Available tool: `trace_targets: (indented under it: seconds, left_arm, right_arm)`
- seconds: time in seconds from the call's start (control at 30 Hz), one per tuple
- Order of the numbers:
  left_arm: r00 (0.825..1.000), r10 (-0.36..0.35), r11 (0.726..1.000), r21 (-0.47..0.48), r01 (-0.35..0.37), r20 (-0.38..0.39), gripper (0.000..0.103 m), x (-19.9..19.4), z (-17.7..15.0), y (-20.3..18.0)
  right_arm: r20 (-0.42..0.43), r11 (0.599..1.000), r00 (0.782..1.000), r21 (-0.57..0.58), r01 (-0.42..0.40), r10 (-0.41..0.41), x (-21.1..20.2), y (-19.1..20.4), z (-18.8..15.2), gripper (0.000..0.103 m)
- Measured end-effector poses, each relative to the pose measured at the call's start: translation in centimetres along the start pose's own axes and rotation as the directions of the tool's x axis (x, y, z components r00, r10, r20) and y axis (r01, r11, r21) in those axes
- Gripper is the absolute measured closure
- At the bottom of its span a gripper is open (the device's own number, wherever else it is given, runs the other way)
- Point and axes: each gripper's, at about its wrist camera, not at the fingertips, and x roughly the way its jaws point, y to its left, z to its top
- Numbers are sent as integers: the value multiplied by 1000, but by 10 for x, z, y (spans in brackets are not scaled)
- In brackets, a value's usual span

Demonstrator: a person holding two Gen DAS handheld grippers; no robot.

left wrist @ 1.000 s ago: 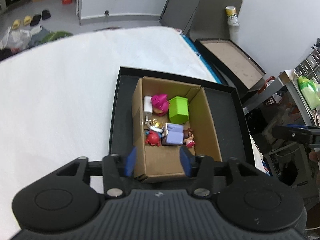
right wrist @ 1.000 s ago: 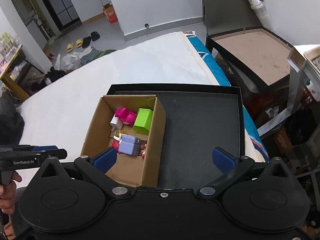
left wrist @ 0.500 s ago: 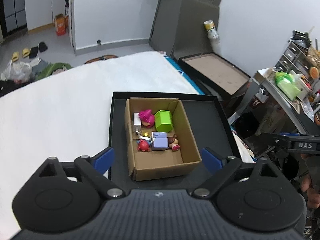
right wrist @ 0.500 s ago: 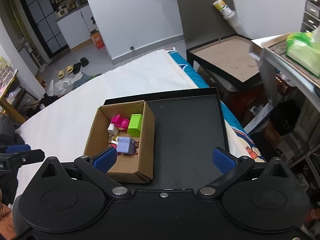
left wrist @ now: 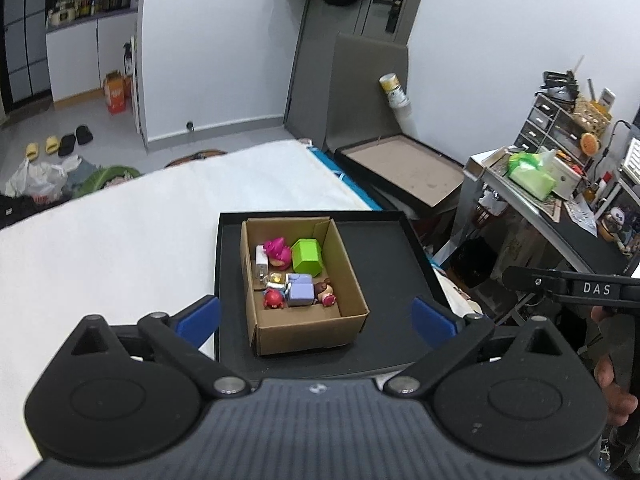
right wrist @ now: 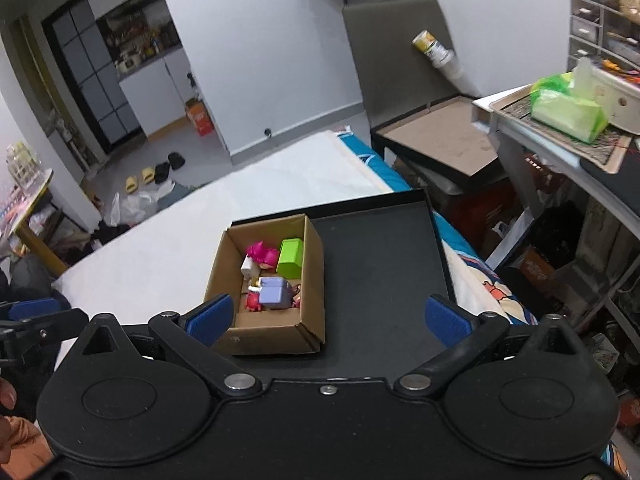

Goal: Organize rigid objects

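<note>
A brown cardboard box [left wrist: 352, 296] [right wrist: 314, 276] stands in the left part of a black tray [left wrist: 392, 256] [right wrist: 380, 256] on a white bed. Inside lie a green cube [left wrist: 307, 255] [right wrist: 291, 256], a pink figure [left wrist: 278, 251] [right wrist: 262, 254], a lilac block [left wrist: 301, 291] [right wrist: 274, 293], a small red figure [left wrist: 273, 299] [right wrist: 253, 301] and a white piece [left wrist: 261, 265]. My left gripper [left wrist: 316, 320] is open and empty, held high above and short of the box. My right gripper [right wrist: 328, 318] is open and empty too, also well above the tray.
The white bed [left wrist: 120, 240] spreads left of the tray. A second black tray with a brown floor [left wrist: 404, 168] leans beyond the bed. A cluttered desk with a green tissue pack [left wrist: 532, 178] stands at the right. Shoes and bags lie on the floor at far left.
My left gripper has opened wide and pulled back and up from the box. My right gripper has also risen, so box and tray look smaller.
</note>
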Motion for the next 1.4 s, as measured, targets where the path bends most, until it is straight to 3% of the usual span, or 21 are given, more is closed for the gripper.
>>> trace_targets:
  seconds: [0.63,1.0,1.4]
  left_arm:
    - [989,53,996,58,-62,138,1,-64,-27,-46]
    - [991,2,999,50,-9,132,1,-75,-36,-52]
    - [990,24,998,55,-32,136,1,-79,-39,-55]
  right_arm:
    - [125,1000,992,-23,1,2,-71,9,-28,0]
    - [133,999,991,-34,12,-8,-82,12,-36,0]
    - [128,999,992,-31,15,-11,-85,10,-42,0]
